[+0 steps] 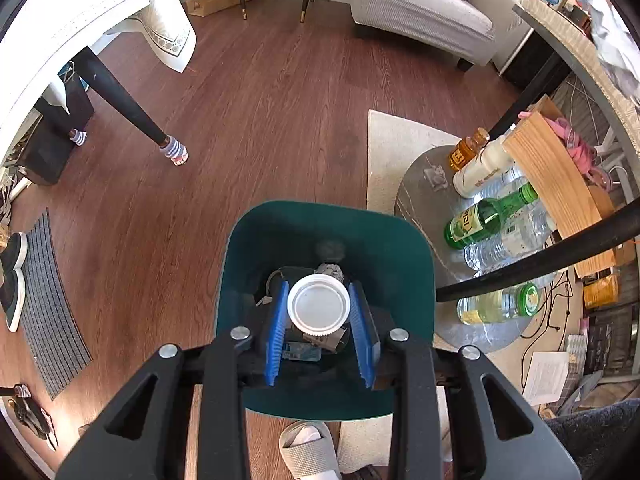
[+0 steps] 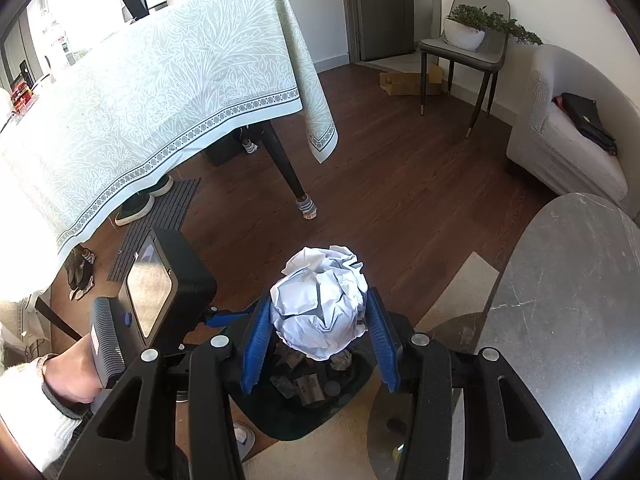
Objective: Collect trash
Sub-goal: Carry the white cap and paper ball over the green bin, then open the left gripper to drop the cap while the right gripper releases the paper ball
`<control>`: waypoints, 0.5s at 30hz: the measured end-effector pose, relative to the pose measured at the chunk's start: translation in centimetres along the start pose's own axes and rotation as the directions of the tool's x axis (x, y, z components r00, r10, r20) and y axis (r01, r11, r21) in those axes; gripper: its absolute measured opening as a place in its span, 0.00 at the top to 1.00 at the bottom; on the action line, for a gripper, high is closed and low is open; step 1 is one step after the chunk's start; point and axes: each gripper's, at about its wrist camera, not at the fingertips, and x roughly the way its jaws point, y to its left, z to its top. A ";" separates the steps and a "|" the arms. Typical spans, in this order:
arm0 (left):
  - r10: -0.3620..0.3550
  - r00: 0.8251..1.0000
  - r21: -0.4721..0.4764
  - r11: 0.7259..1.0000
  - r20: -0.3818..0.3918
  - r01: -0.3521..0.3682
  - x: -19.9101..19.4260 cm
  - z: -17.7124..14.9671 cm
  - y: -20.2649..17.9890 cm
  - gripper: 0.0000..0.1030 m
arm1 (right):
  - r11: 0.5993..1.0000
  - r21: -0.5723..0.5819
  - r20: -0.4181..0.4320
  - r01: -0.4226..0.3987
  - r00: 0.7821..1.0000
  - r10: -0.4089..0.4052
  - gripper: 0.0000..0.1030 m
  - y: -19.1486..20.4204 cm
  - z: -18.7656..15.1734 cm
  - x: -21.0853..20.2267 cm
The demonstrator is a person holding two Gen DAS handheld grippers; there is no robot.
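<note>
- You are standing over a dark wood floor (image 1: 260, 120) in a living room, with a teal bin (image 1: 400, 248) at your feet and a low grey table (image 1: 424, 200) to its right carrying bottles.
- Your left gripper (image 1: 320, 322) hangs over the bin's mouth, its blue pads (image 1: 276, 332) pinching a white-lidded container (image 1: 318, 304) by its sides just below the lid.
- That container looks like light, stiff plastic with smooth walls, so I judge it could slip if you loosen your grip; the ridged lid edge is the surest place to hold.
- Crumpled scraps already lie at the bottom of the bin.
- Your right gripper (image 2: 318, 320) is also above the bin (image 2: 352, 396), closed on a crumpled paper ball (image 2: 320, 304) across its widest part.
- The ball should be very light and soft and will squash under pressure; gripping its middle, as you do, seems best.
</note>
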 end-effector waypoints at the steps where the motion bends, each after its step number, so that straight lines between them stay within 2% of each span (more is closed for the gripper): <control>1: -0.006 1.000 0.008 1.000 -0.005 0.006 0.1 -0.2 0.1 0.68 | 1.000 -0.004 -0.008 0.000 1.000 0.000 0.54 0.3 0.1 0.5; 3: -0.008 1.000 0.022 1.000 -0.017 0.008 0.2 -0.5 0.3 0.66 | 1.000 -0.015 -0.024 0.004 1.000 -0.004 0.54 0.9 0.4 1.6; 9: -0.009 1.000 0.023 1.000 0.004 0.009 -0.4 -1.1 1.7 0.47 | 0.999 -0.036 -0.089 0.006 0.996 -0.009 0.55 2.2 0.2 4.9; 15: -0.014 0.998 -0.002 1.000 0.055 0.014 -2.3 -1.1 3.3 0.47 | 0.999 -0.045 -0.145 -0.006 0.989 0.000 0.55 3.3 -0.5 7.9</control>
